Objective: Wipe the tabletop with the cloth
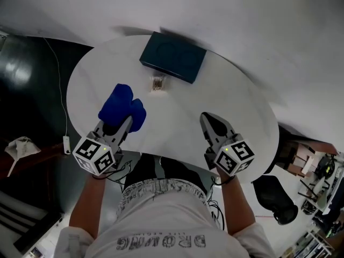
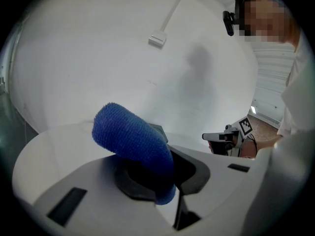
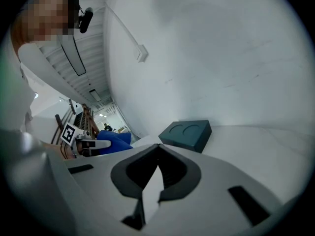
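Blue terry-like cloth [image 1: 122, 107] is bunched in your left gripper [image 1: 116, 126]. The jaws are clamped on one end of the wad, and the rest bulges forward past the tips as a thick rounded roll. It sits over the near-left part of the round white desk [image 1: 231, 95]. The left gripper view shows the roll arching up clear of the surface, so it is likely not pressed down yet, though the head view can't confirm contact under the wad. Your right gripper [image 1: 208, 120] hovers over the near-right edge, jaws drawn together to a thin slit, nothing between them. Dark teal box [image 1: 173, 57] lies at the far side of the desk. Small brownish item [image 1: 157, 83], too small to identify, lies just in front of it, apart from the cloth. Handling judgement: the cloth is soft, light and floppy, with no stiffness of its own. It'll fold and drag rather than push, and a loose flap could roll under. The hold on the bunched end looks sound; grip deep in the wad, not on a thin corner, so friction doesn't pull it out. Tilt down to flatten the free roll on the desk before sweeping. Mind the small item and box on a forward stroke.
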A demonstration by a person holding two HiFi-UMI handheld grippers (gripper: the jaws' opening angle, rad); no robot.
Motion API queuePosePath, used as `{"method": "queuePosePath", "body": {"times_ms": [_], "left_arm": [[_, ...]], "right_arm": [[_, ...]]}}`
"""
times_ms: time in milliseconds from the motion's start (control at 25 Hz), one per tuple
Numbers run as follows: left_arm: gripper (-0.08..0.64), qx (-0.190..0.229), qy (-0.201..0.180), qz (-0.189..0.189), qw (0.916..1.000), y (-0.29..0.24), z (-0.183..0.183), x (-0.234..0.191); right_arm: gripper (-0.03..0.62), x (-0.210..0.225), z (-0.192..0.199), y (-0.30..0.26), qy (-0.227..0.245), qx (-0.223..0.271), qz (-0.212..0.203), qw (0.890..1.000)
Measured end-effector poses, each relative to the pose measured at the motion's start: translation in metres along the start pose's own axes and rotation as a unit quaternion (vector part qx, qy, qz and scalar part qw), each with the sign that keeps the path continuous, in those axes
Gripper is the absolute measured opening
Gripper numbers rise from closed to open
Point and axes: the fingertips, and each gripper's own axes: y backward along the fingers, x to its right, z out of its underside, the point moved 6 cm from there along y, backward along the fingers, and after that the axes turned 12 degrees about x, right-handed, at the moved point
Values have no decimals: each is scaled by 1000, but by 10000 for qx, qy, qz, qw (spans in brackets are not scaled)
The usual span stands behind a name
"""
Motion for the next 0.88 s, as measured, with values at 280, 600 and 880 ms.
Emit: {"method": "queuePosePath", "body": {"times_ms": [280, 600, 880], "left_arm": [[67, -130, 16, 39, 9999, -5, 6, -25], [67, -372, 36, 315, 9988, -9, 17, -72], [67, -663, 134, 400, 9969, -8, 30, -130]], "right_arm": [[8, 3, 7, -12, -42, -38, 158, 9999], [8, -14, 22, -33, -79, -146, 466, 9988], [8, -41, 35, -65, -2, -350, 646, 9973]]}}
